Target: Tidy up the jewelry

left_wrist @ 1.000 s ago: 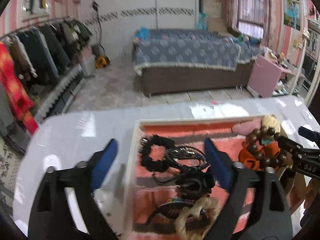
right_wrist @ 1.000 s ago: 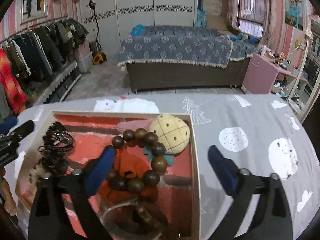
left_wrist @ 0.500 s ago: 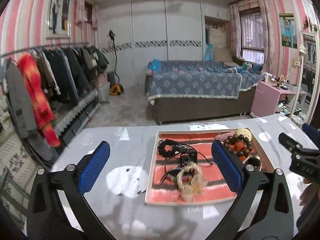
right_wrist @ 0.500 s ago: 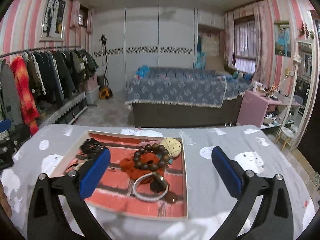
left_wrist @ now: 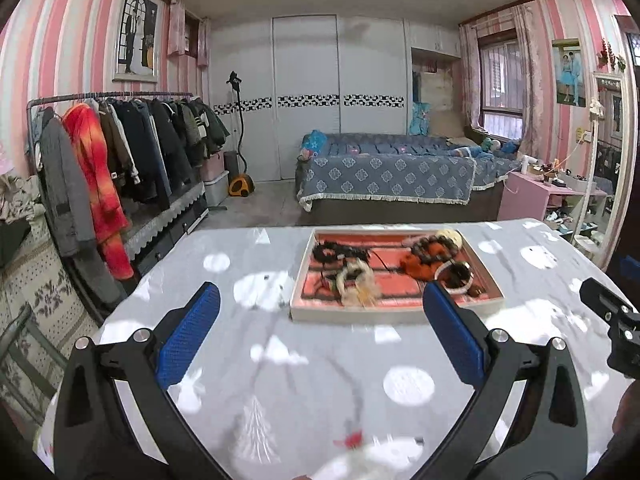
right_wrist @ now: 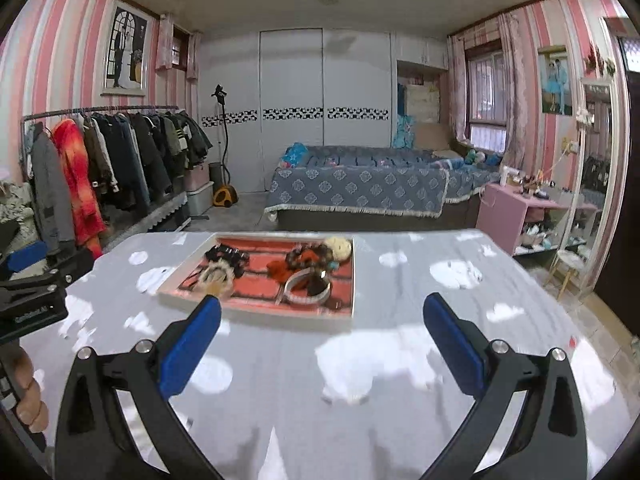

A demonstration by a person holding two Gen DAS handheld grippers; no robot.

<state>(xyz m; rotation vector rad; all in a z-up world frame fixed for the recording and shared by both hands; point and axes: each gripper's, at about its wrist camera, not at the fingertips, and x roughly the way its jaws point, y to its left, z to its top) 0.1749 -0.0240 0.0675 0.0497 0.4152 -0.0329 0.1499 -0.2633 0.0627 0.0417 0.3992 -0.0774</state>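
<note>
A white-rimmed tray with a red striped lining (left_wrist: 394, 314) (right_wrist: 256, 314) lies on the grey table beyond both grippers. It holds black hair ties (left_wrist: 334, 251) (right_wrist: 226, 256), a wooden bead bracelet on an orange scrunchie (left_wrist: 430, 250) (right_wrist: 308, 258), a cream fluffy piece (left_wrist: 354, 280) (right_wrist: 216, 276), a white bangle (left_wrist: 456, 276) (right_wrist: 306, 292) and a yellow plush ball (left_wrist: 450, 237) (right_wrist: 340, 246). My left gripper (left_wrist: 322, 336) is open and empty, well short of the tray. My right gripper (right_wrist: 322, 338) is open and empty, also short of it.
The table wears a grey cloth with white prints (left_wrist: 256, 296) (right_wrist: 452, 272). Past it stand a clothes rack (left_wrist: 120, 152), a bed with a blue cover (left_wrist: 400, 172) and a pink bedside cabinet (right_wrist: 516, 212). The other gripper shows at each view's edge, right (left_wrist: 612, 320) and left (right_wrist: 36, 296).
Both grippers have pulled back and up from just over the tray to well short of it. The jewelry stays in the tray. Both stay open and empty.
</note>
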